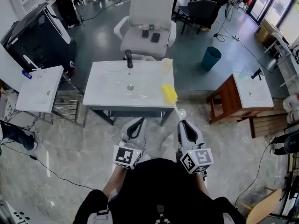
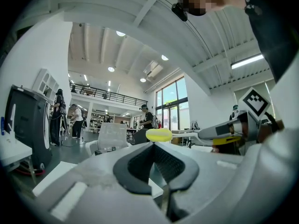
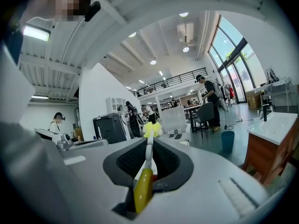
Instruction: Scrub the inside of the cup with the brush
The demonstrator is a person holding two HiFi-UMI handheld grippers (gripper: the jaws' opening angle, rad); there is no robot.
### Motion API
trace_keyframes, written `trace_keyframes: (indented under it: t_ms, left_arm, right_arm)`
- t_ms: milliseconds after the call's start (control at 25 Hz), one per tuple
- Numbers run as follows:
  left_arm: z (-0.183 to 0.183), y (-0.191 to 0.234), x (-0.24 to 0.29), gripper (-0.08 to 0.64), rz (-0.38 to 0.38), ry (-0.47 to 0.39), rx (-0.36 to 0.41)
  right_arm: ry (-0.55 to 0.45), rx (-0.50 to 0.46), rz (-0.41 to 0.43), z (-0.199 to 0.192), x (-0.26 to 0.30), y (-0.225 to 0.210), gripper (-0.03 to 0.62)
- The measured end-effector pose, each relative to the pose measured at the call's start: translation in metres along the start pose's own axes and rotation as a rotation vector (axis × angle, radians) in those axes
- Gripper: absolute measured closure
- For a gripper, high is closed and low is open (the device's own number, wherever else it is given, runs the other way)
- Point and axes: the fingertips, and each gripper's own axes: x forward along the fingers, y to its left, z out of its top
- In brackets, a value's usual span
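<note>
Brush held over sink
Head view: right gripper holds the brush, yellow head above the sink at its right front; the cup stands at its far right corner. Left gripper view: left gripper pressed together, empty. Right gripper view: jaws pinch the brush handle.

Pale cup upright on sink's far right corner; yellow-headed brush gripped level in right claw.
</note>
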Motion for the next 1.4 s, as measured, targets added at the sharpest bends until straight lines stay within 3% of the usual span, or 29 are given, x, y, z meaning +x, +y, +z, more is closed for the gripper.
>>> trace_keyframes:
  t_ms: [360,840,1400]
  left_arm:
    - [-0.004,0.024,0.048,0.558,0.033,0.009,0.006]
    - [-0.002,0.060,0.167,0.558,0.090,0.022,-0.001]
    - [-0.023,0.079,0.286,0.558,0.214,0.051,-0.022]
  right_arm:
    - [0.011,0.001,0.046,0.012,0.061,-0.032,0.551]
    - [0.032,0.012,0.091,0.046,0.165,-0.114,0.551]
    - [0.067,0.000,0.180,0.077,0.255,-0.211,0.551]
